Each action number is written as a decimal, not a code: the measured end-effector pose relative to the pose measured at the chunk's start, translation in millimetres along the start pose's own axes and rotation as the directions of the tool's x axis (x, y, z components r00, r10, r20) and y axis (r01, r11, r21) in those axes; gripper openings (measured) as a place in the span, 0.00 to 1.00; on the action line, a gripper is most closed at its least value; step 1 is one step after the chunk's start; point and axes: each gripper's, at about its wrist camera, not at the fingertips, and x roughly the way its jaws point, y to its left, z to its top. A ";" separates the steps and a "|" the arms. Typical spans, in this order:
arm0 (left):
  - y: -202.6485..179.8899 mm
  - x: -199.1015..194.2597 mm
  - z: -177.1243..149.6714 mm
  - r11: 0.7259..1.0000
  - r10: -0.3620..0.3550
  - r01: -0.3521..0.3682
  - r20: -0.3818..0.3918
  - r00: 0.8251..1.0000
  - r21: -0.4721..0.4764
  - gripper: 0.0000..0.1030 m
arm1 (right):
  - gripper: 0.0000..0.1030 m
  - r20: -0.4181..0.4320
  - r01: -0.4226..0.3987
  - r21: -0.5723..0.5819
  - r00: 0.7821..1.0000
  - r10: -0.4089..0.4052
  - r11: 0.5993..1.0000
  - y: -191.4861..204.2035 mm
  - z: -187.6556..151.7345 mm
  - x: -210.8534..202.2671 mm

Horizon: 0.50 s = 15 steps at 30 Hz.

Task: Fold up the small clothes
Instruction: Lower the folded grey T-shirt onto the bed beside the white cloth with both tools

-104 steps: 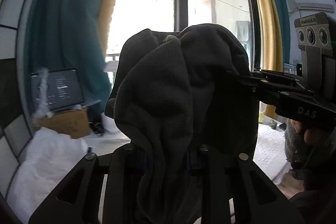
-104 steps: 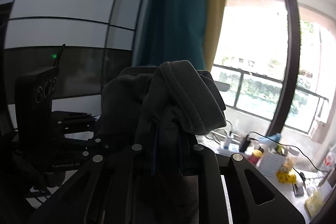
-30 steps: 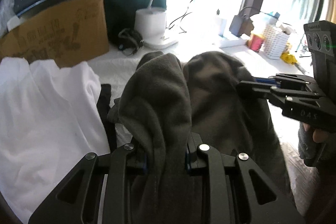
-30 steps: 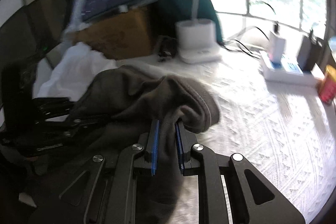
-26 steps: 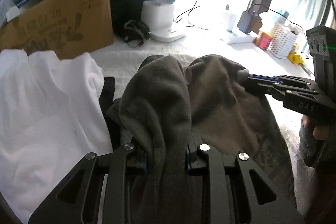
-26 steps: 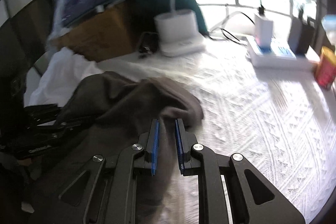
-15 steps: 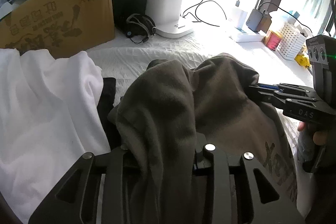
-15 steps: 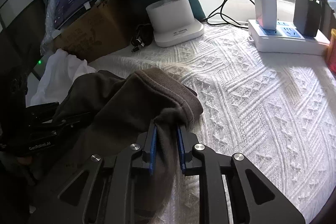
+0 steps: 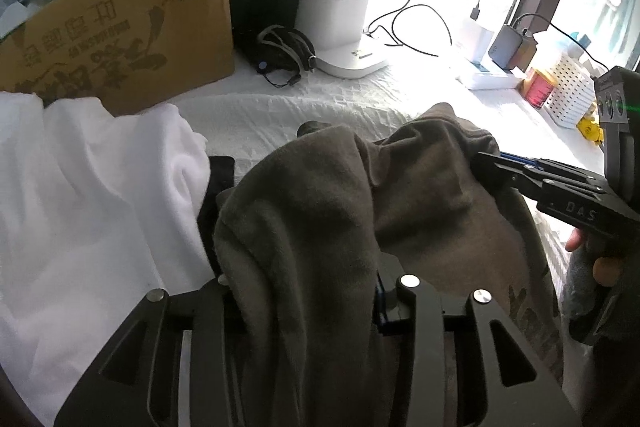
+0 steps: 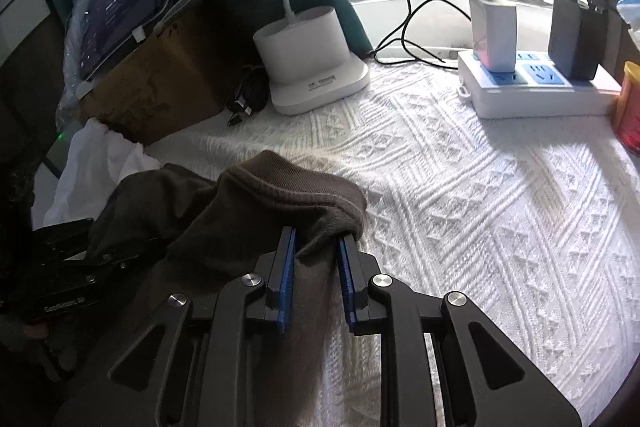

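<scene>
A dark grey-brown garment [image 9: 320,211] with pale lettering hangs between my two grippers, low over the white knitted bed cover [image 10: 480,195]. My left gripper [image 9: 308,291] has its jaws spread, and the cloth is draped thick over and between them. My right gripper [image 10: 316,247] has its blue pads [image 10: 286,267] apart with the garment's ribbed hem [image 10: 296,187] lying between them. The right gripper also shows in the left wrist view [image 9: 492,163] at the garment's right edge.
A white cloth pile [image 9: 80,187] lies at the left. Behind it stand a cardboard box [image 9: 120,35] with a tablet [image 10: 120,11], a white lamp base [image 10: 312,67], black earphones [image 9: 284,47], a power strip with chargers [image 10: 536,83], a red can [image 10: 628,107].
Both grippers came down from window height to just above the bed with the garment. In the last half second both sets of jaws have widened around the cloth.
</scene>
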 end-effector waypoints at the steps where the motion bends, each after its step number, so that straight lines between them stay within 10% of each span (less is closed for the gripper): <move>1: -1.2 -3.4 0.6 1.000 0.008 -0.008 0.004 1.000 0.005 0.38 | 0.20 0.001 0.005 -0.002 1.000 -0.005 1.000 0.3 0.4 0.1; 15: -6.3 -35.4 -19.9 1.000 0.018 -0.018 0.038 0.999 0.003 0.47 | 0.47 0.044 0.078 -0.054 0.996 -0.075 0.995 24.9 -17.4 -30.6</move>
